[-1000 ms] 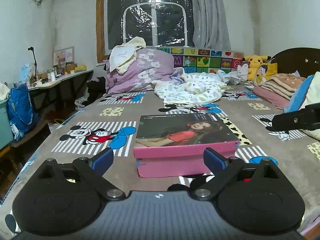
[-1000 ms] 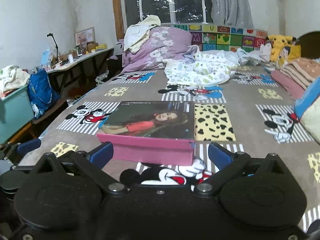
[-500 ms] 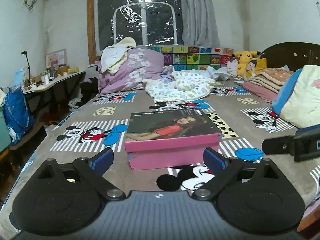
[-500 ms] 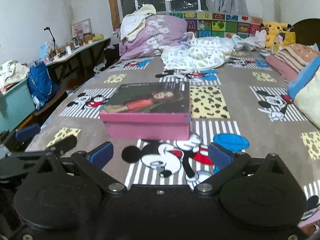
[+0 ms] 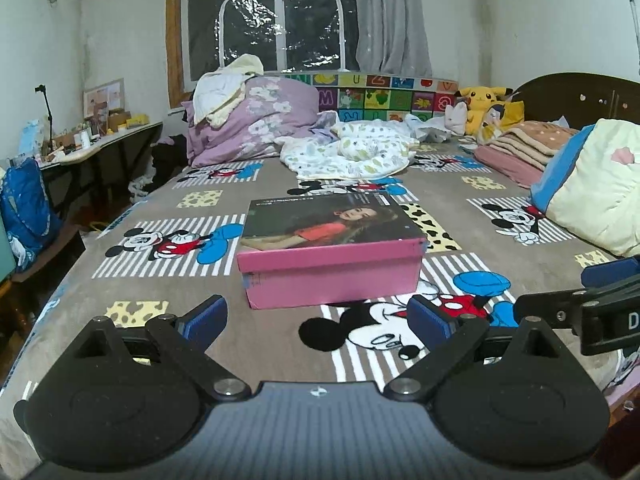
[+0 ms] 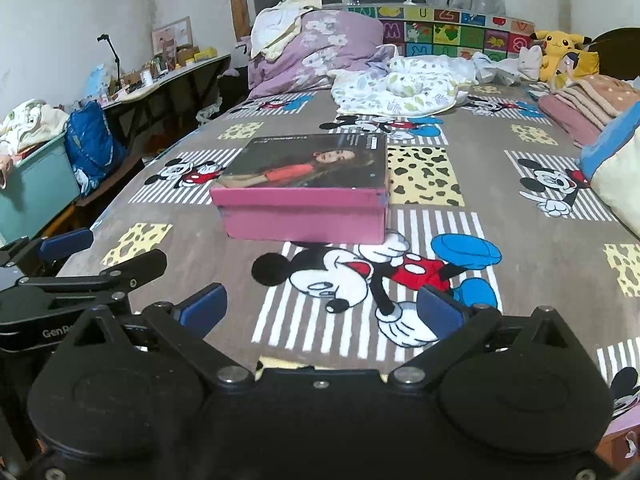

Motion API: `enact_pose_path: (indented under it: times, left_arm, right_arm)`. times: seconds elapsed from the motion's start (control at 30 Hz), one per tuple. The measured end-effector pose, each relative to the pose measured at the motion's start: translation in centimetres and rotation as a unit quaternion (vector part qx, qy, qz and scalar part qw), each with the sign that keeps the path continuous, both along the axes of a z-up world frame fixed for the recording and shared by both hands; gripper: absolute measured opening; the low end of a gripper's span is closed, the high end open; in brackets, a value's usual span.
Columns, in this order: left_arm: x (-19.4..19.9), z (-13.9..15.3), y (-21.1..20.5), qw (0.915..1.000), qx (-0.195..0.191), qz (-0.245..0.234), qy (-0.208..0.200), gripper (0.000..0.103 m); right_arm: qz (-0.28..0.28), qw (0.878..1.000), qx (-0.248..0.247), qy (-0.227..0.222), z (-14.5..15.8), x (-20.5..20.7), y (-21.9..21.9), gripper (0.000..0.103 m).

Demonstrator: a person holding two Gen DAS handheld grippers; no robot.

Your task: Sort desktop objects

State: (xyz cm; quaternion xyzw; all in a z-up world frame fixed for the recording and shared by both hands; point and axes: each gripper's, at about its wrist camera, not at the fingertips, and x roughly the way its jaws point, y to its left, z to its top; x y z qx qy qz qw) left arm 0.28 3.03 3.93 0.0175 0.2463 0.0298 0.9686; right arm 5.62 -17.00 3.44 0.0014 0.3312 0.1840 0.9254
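Both my grippers have pulled back from the box over the last second: it sat right between my fingers before, and now a strip of Mickey-print bedspread lies between us. My left gripper point(image 5: 318, 316) has its jaws spread wide and empty; my right gripper point(image 6: 322, 310) is the same, spread and holding nothing. I read this as a retreat after setting the box down or closing it, so the sorting looks either finished or paused, with nothing loose near me to pick up.

Closest in are my blue fingertip pads point(image 5: 206, 314), rubbery-looking, on matte black hinged links. Under them the bedspread point(image 5: 168, 276) is a soft, short-pile fleece in grey-brown with striped cartoon panels.

Next, the box point(image 5: 332, 250) rests flat on the bed, apart from both grippers. It is rectangular pink cardboard with scuffed corners, lid on, and a glossy photo of a woman on top.

Further off lie a crumpled leaf-print quilt point(image 5: 352, 152), a plump purple floral pillow point(image 5: 256, 120), and a yellow plush point(image 5: 482, 102) by the dark wooden headboard.
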Motion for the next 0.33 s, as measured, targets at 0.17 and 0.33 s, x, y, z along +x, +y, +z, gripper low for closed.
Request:
enact_pose_path:
  times: [0.17, 0.33]
  left_arm:
    - [-0.23, 0.24, -0.03, 1.0000, -0.004, -0.001, -0.002, 0.097]
    - [-0.36, 0.24, 0.16, 0.9999, -0.013, -0.010, -0.005, 0.097]
  right_arm:
    - [0.001, 1.000, 0.000, 0.004, -0.03, -0.03, 0.05, 0.102]
    - [0.001, 1.000, -0.002, 0.005, -0.11, -0.07, 0.11, 0.102]
